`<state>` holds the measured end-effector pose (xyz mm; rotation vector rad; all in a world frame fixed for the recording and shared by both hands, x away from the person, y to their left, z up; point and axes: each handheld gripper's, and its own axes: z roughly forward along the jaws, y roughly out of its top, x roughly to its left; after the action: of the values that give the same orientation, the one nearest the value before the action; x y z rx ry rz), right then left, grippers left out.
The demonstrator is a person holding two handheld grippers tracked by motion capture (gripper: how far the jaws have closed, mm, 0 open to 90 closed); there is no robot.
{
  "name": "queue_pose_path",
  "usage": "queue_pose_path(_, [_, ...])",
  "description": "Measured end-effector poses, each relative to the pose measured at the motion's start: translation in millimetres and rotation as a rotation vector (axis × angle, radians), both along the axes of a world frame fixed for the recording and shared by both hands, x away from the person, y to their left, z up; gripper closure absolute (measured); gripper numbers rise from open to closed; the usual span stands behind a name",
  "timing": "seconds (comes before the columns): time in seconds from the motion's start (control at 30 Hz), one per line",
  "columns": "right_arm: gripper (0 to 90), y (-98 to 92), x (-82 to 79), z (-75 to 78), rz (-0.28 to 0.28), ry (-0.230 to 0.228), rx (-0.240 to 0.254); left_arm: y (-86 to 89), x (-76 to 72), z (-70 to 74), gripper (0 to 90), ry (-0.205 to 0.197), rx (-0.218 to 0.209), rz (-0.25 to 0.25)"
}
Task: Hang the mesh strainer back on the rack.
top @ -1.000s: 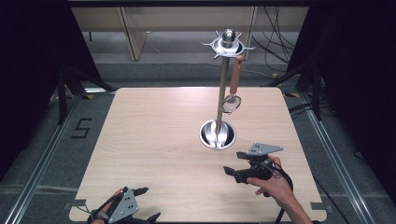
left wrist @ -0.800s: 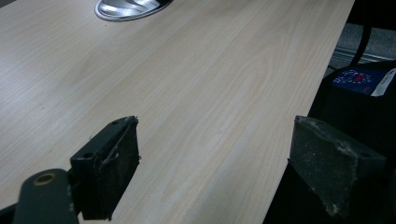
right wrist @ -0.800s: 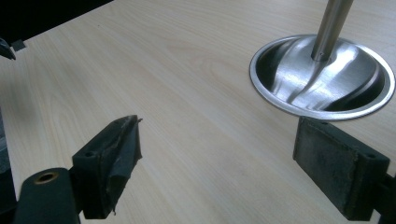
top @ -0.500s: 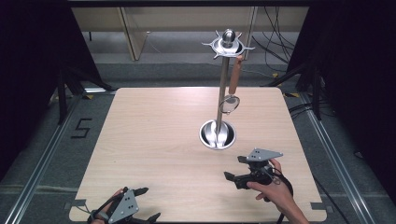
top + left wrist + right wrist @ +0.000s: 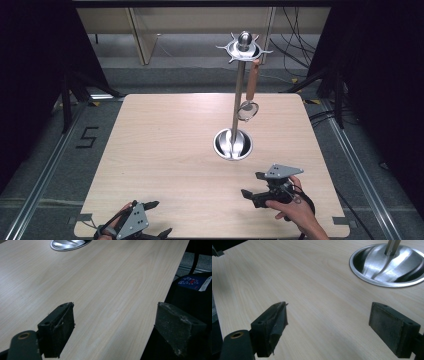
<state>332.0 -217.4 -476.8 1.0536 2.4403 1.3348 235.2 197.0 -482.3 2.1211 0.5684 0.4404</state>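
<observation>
At the left, the left gripper [image 5: 155,217] lies low at the near edge of the table [image 5: 165,145], held by a hand [image 5: 117,227]. Its jaws stand wide apart and nothing is between them. In the left gripper view there is bare wood in front of the jaws, and the table edge runs under the jaw on the right side of that view. Beyond this edge a dark box with a blue label [image 5: 193,281] sits lower, off the table. The round metal base [image 5: 68,243] of the stand shows far ahead, at the top of that view, well apart from the jaws.

More to the right, the stand [image 5: 239,95] rises from its base [image 5: 233,144] on the table, ahead of the right gripper and a little to its left. A small strainer with a brown handle [image 5: 249,95] hangs from the star-shaped top [image 5: 243,47] of the stand, beside the pole. It does not touch the table.

The right gripper [image 5: 252,186] is near the base, on the near side of it, held by a hand [image 5: 292,210]. Its jaws have just been opening and now stand wide, with nothing between them. In the right gripper view the base [image 5: 387,263] and the foot of the pole [image 5: 392,247] are ahead, close to the jaw on the right side, not touching it. Nothing stands between this gripper and the stand.
</observation>
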Motion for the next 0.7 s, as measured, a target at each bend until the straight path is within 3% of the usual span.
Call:
queue_pose_path(0.1, [16.0, -2.0, -0.8, -2.2, 0.001, -0.021, -0.01, 0.0, 0.1, 0.0, 15.3, -0.001, 0.0, 0.001])
queue_pose_path(0.13, [16.0, -1.7, -3.3, -1.7, 0.0, 0.002, -0.001, -0.1, 0.0, -0.1, 15.2, -0.001, 0.0, 0.0])
queue_pose_path(0.17, [16.1, -2.8, -2.7, -2.9, 0.005, -0.018, -0.011, -0.2, 0.0, -0.1, 15.2, 0.0, -0.001, 0.0])
queue_pose_path(0.2, [16.1, -1.6, -5.9, -3.0, -0.004, 0.005, 0.007, -0.2, 0.0, -0.1, 15.2, 0.0, 0.0, 0.0])
queue_pose_path(0.27, [16.2, -3.3, -6.4, -4.8, 0.017, -0.018, 0.005, -0.1, 0.1, -0.1, 15.2, 0.0, 0.0, 0.0])
queue_pose_path(0.37, [16.5, -3.4, -12.6, -6.0, 0.005, 0.016, -0.011, -0.1, 0.0, 0.1, 15.2, 0.0, 0.0, 0.0])
queue_pose_path(0.4, [16.6, -4.3, -12.8, -7.2, -0.006, 0.0, -0.025, 0.2, 0.1, 0.2, 15.2, 0.0, 0.003, -0.003])
queue_pose_path(0.43, [16.6, -4.3, -15.0, -7.6, -0.006, 0.025, -0.023, 0.2, 0.0, 0.2, 15.2, -0.004, 0.003, -0.001])
queue_pose_path(0.47, [16.6, -6.1, -14.7, -8.5, -0.009, -0.001, -0.04, 0.1, 0.1, 0.0, 15.2, -0.008, -0.001, 0.0])
queue_pose_path(0.6, [16.6, -10.2, -18.0, -10.0, -0.024, 0.018, -0.042, -0.1, 0.0, -0.1, 15.2, -0.003, -0.003, 0.003])
queue_pose_path(0.63, [16.6, -9.6, -20.9, -10.5, -0.05, 0.037, -0.034, -0.2, 0.2, -0.3, 15.3, -0.011, -0.006, 0.006])
queue_pose_path(0.67, [16.6, -12.5, -19.3, -11.2, -0.035, 0.016, -0.049, 0.0, 0.2, -0.2, 15.2, -0.011, -0.005, 0.006])
queue_pose_path(0.7, [16.6, -11.6, -22.1, -11.2, -0.05, 0.048, -0.039, -0.1, 0.2, -0.3, 15.2, -0.01, -0.007, 0.007])
